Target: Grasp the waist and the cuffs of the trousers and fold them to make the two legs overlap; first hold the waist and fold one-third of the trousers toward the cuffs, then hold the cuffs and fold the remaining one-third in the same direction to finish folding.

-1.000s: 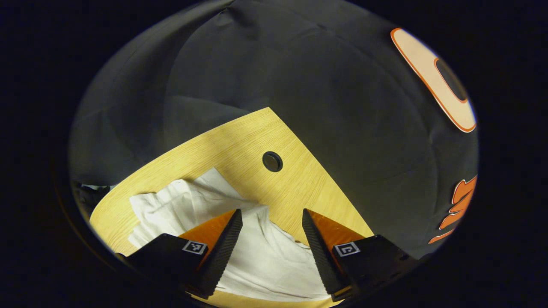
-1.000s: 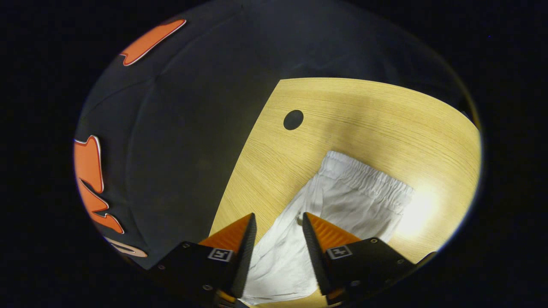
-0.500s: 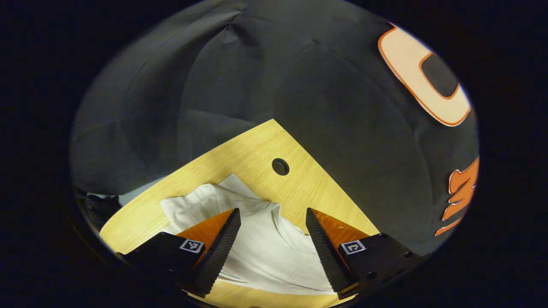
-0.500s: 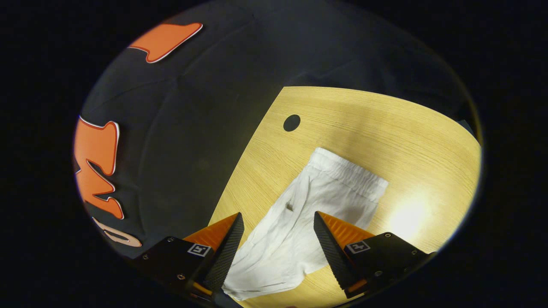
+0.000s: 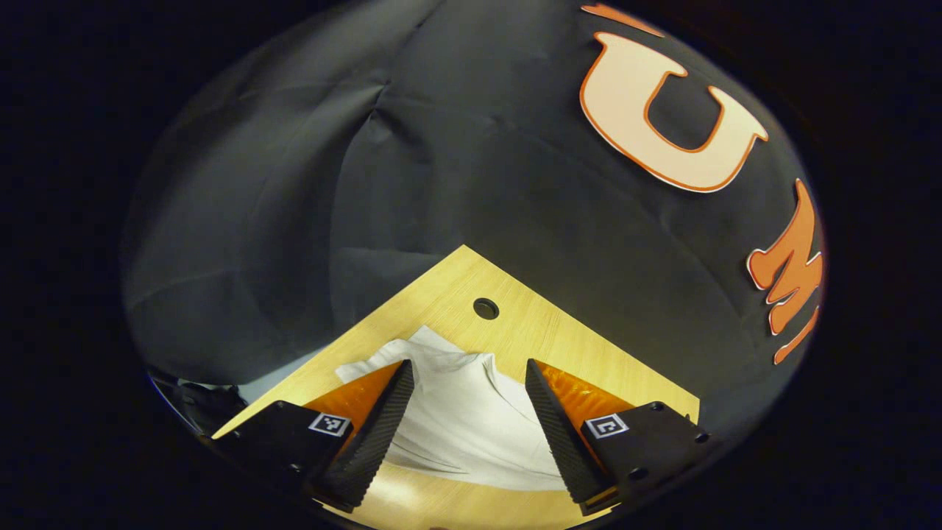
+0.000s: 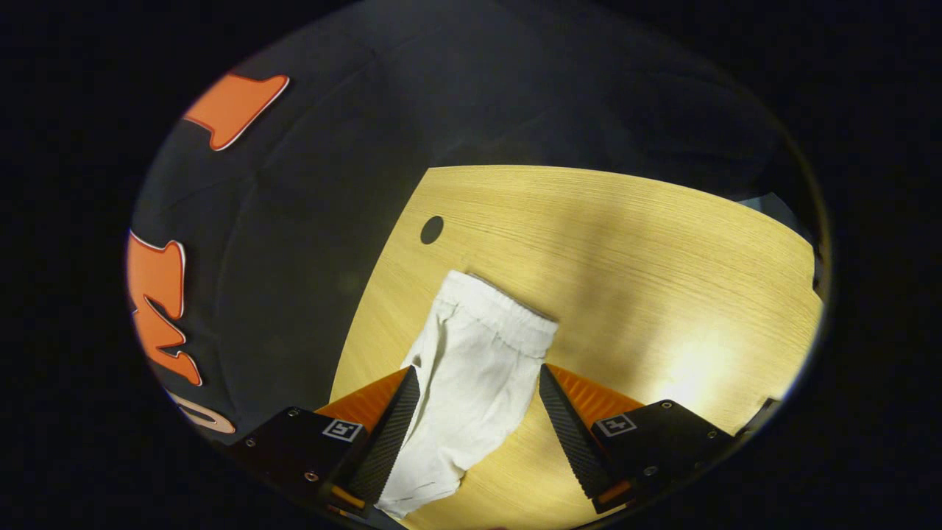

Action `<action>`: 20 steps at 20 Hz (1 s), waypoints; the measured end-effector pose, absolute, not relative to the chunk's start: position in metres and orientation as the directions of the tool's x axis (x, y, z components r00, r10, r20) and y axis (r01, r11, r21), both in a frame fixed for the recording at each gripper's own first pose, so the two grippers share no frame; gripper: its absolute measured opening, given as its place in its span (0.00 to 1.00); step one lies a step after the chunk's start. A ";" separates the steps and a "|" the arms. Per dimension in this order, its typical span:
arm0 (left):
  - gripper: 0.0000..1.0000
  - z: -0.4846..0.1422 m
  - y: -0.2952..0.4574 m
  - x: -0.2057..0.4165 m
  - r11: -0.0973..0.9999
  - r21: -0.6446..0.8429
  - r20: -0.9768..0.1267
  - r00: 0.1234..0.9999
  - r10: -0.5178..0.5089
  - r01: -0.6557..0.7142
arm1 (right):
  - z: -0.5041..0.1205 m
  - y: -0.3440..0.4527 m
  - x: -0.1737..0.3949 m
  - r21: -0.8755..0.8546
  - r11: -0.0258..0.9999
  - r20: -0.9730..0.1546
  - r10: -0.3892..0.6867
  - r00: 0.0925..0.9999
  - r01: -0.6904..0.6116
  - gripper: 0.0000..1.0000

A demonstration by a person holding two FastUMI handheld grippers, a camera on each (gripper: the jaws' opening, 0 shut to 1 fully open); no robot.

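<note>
White trousers (image 6: pixel 471 368) lie folded in a narrow bundle on the wooden table (image 6: pixel 625 243), the gathered waistband toward the far end near the table's round hole. My right gripper (image 6: pixel 478 379) hovers open above the bundle, its fingers wide to either side and nothing between them. In the left gripper view the same white trousers (image 5: pixel 464 412) lie rumpled near the table corner, and my left gripper (image 5: pixel 469 374) stands open above them, holding nothing.
A round cable hole (image 6: pixel 431 230) sits in the table near the waistband, also seen as the hole (image 5: pixel 486 308) beyond the cloth. The table edge (image 5: pixel 589 324) runs close to the black booth wall. Bare wood (image 6: pixel 684 309) spreads right of the trousers.
Both grippers have risen and drawn back from the trousers, which look smaller now. The right gripper's fingers opened wider after letting go of the cloth. The left view tilted up toward the wall.
</note>
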State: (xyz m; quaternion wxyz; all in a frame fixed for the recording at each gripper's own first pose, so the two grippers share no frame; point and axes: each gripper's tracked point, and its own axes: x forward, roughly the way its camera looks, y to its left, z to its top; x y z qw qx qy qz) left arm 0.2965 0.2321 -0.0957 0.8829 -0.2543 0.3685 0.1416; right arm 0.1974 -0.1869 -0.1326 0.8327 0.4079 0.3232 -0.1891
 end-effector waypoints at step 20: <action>1.00 -0.088 0.235 0.296 0.789 -0.302 -0.730 0.662 0.169 -0.535 | -0.190 -0.224 0.244 0.490 0.552 -0.772 -0.086 0.630 0.675 0.14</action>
